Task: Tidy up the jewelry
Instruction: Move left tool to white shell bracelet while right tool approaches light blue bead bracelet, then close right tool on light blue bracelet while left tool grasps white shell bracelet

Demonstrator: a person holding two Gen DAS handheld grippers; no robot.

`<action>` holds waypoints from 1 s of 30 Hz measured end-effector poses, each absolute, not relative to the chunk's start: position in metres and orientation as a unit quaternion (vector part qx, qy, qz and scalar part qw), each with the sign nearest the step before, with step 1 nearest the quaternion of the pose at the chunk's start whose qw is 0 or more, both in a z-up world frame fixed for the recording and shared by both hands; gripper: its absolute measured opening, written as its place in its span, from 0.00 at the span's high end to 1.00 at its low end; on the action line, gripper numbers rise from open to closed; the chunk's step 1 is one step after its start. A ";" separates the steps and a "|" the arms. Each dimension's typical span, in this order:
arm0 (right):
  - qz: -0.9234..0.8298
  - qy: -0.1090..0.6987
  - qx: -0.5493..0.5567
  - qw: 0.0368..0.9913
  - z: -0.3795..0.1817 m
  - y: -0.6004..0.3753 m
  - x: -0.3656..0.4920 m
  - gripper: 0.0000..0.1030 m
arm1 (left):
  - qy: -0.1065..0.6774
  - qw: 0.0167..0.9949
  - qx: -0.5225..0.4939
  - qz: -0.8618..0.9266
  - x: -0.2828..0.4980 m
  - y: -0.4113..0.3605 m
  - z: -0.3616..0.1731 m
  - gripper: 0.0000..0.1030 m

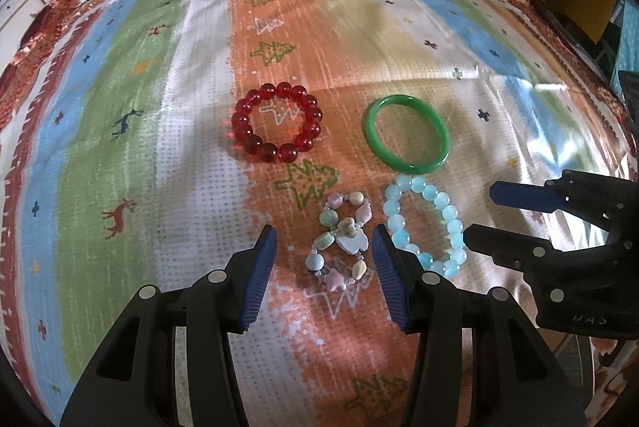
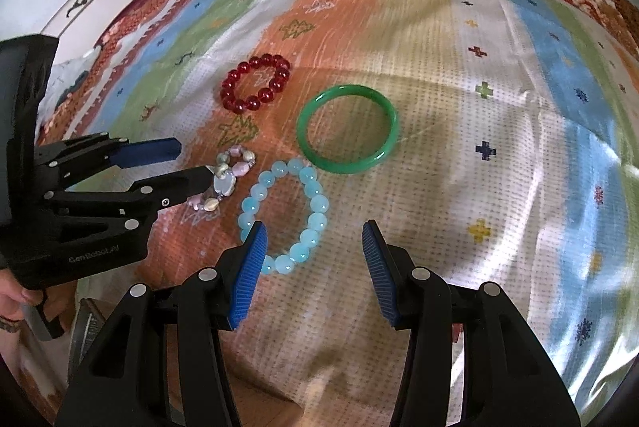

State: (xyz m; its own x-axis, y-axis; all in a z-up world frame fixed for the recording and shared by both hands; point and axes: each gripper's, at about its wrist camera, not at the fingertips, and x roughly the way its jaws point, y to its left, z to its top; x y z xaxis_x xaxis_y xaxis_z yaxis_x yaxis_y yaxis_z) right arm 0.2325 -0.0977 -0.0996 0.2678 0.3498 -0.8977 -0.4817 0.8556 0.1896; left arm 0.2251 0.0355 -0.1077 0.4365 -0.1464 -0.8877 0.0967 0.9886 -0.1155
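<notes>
Both grippers hang released, holding nothing: left gripper straddles the mixed-bead bracelet; right gripper nears the blue bracelet, at 6 o'clock of the bangle. Light, floppy, slippery beads; pinch across one strand.

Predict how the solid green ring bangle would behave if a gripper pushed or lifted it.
The solid green ring bangle looks like one rigid hoop, so it should keep its shape. Its glossy surface may slip between pads. Lying flat on the patterned cloth, it would probably slide; on edge, it could roll.
</notes>
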 end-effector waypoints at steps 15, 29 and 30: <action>0.263 0.567 -0.071 0.778 -0.121 -0.093 0.244 0.52 | 0.543 0.836 -0.004 -0.077 0.237 0.031 -0.126 0.54; 0.247 0.562 -0.085 0.785 -0.120 -0.097 0.245 0.88 | 0.548 0.831 -0.029 -0.091 0.236 0.034 -0.122 0.94; 0.247 0.561 -0.086 0.785 -0.120 -0.097 0.245 0.88 | 0.548 0.831 -0.032 -0.090 0.236 0.035 -0.122 0.94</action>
